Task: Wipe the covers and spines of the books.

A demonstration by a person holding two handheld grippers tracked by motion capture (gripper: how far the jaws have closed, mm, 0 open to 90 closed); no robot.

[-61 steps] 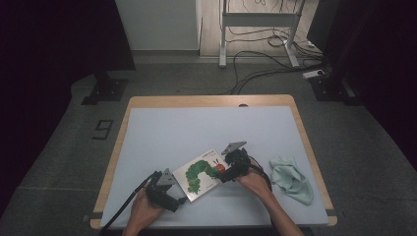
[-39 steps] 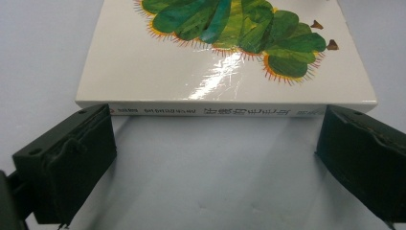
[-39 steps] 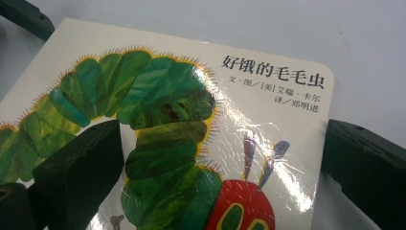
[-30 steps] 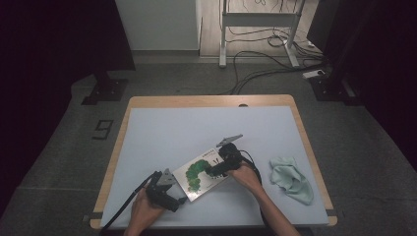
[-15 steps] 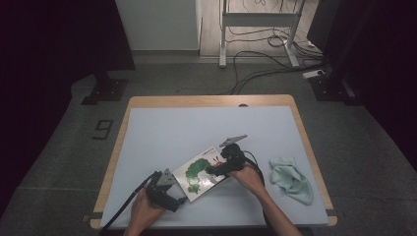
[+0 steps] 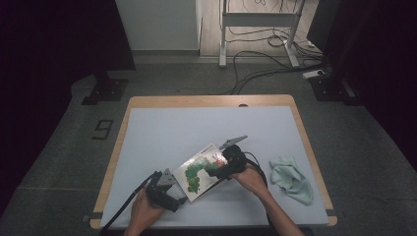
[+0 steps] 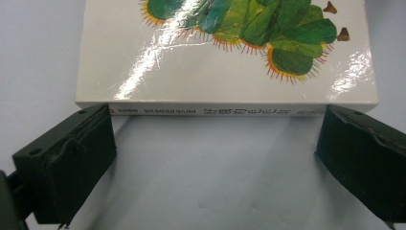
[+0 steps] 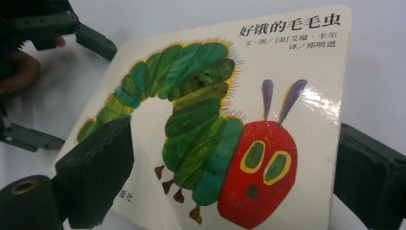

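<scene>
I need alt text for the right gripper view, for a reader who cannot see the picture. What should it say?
A picture book with a green caterpillar and red face on its cover lies between the two black jaws of the right hand-held gripper, which stand wide at its sides. The left hand-held gripper waits at the book's far edge, on the pale blue table.
</scene>
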